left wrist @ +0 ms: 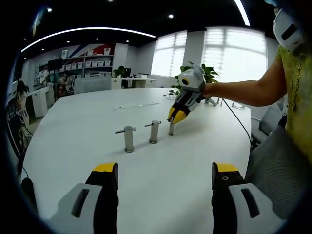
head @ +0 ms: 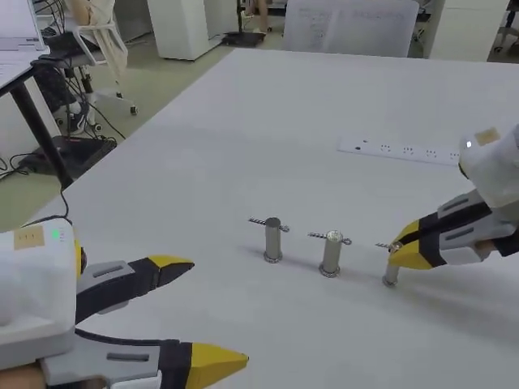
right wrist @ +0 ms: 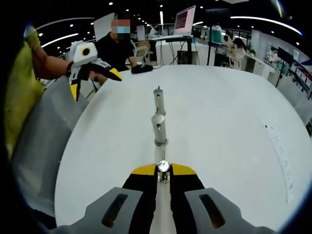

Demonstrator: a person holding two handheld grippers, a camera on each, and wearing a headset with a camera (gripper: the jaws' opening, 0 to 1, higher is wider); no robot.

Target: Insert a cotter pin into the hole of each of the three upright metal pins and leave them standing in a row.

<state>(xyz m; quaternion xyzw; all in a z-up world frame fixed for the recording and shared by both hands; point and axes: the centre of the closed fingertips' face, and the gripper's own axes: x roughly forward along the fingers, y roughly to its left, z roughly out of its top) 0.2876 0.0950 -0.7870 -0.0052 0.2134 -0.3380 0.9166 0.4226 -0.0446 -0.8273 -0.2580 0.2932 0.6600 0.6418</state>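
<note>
Right gripper (head: 397, 245) clenched on third cotter pin (head: 381, 245) at top of third pin (head: 390, 277), which stands directly under jaw tips. Middle pin (head: 331, 256) and first pin (head: 273, 241) stand in row toward 10 o'clock, fitted cotter pins (head: 324, 236) through both. Left gripper (head: 209, 312) released, jaws wide, at 7 o'clock of row, well apart, over table (head: 243, 121).

L gripper (head: 217, 310): yellow tips, black jaws, grey insets, white body w/ a small green light. R gripper (head: 395, 245): I read the same yellow-and-black scheme, grey insets, white body. Three metal pins (head: 331, 255): plain silver-grey, no pattern I can make out. Cotter pin (head: 382, 245) at the R tips: also silver. Table (head: 243, 121): uniform white, unmarked. Power strip (head: 397, 151): white w/ dark sockets. Sleeve (left wrist: 292, 83): mustard yellow.
</note>
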